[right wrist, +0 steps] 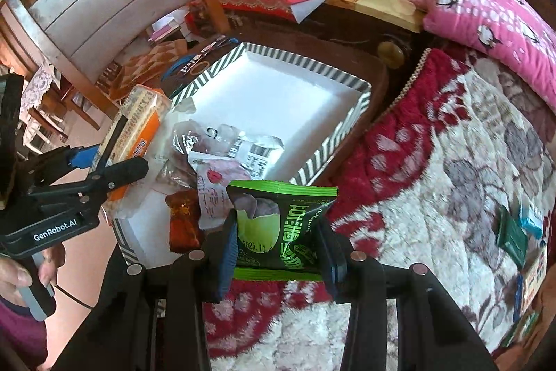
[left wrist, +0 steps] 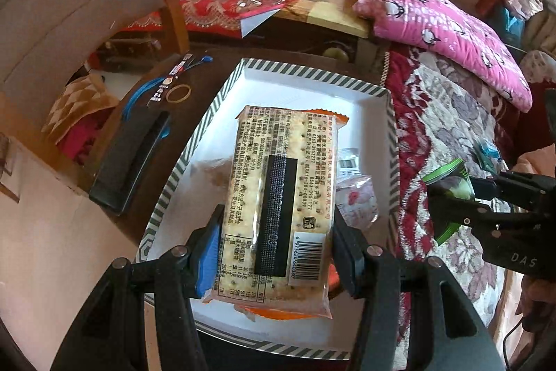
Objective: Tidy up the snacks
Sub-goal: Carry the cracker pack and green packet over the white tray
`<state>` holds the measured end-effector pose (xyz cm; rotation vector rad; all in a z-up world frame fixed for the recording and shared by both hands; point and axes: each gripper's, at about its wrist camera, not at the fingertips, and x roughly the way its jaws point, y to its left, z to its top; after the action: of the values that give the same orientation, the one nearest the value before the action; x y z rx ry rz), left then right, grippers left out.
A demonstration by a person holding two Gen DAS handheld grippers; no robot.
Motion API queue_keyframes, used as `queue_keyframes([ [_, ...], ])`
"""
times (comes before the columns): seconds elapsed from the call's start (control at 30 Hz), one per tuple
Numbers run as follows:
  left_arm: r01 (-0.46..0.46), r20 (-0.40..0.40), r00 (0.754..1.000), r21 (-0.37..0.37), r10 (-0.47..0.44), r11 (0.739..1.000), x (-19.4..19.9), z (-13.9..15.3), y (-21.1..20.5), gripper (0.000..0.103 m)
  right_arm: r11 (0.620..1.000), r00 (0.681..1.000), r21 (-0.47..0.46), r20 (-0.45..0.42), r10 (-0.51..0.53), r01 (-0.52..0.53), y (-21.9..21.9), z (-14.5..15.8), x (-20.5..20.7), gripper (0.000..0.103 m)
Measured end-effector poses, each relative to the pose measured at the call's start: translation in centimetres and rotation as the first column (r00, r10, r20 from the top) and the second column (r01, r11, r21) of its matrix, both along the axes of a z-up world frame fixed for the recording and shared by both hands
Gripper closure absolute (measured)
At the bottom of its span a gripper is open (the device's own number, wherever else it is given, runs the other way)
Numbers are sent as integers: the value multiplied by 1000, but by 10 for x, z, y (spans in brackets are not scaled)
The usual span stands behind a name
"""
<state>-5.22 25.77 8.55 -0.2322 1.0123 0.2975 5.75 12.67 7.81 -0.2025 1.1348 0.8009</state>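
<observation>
My left gripper (left wrist: 276, 252) is shut on a long cracker pack (left wrist: 278, 197) with an orange wrapper, held above the white tray (left wrist: 312, 86) with a striped rim. In the right wrist view that same gripper (right wrist: 114, 159) hangs over the tray's left side with the cracker pack (right wrist: 139, 124). My right gripper (right wrist: 278, 249) is shut on a small green snack packet (right wrist: 281, 228), just off the tray's (right wrist: 278, 99) near right corner, above the floral blanket. The green packet (left wrist: 451, 186) also shows at the right of the left wrist view. Several small wrapped snacks (right wrist: 222, 159) lie in the tray.
The tray sits on a dark wooden table (left wrist: 146, 134) with a black case (left wrist: 128, 159), a rubber band (left wrist: 178, 93) and blue cords. A floral blanket (right wrist: 434, 162) and pink pillow (right wrist: 493, 23) lie to the right, with more packets (right wrist: 510, 235) on the blanket. A hand (right wrist: 14, 273) grips the left handle.
</observation>
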Motion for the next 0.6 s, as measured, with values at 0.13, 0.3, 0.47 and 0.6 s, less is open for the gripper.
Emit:
queue_keyframes([
  [0.13, -8, -4, 1000, -3, 8, 1000, 1, -4, 4, 48, 1000, 1000, -10, -4, 14, -14, 13, -3, 2, 59],
  [0.3, -17, -13, 1000, -10, 17, 1000, 4, -11, 10, 48, 999, 999, -18, -6, 32, -32, 30, -7, 6, 59],
  [0.47, -25, -26, 999, -13, 25, 1000, 7, -18, 13, 48, 999, 999, -24, -11, 40, -40, 44, -13, 15, 59],
  [0.6, -28, -28, 999, -11, 27, 1000, 9, -21, 15, 48, 999, 999, -27, -18, 43, -44, 52, -17, 23, 59],
])
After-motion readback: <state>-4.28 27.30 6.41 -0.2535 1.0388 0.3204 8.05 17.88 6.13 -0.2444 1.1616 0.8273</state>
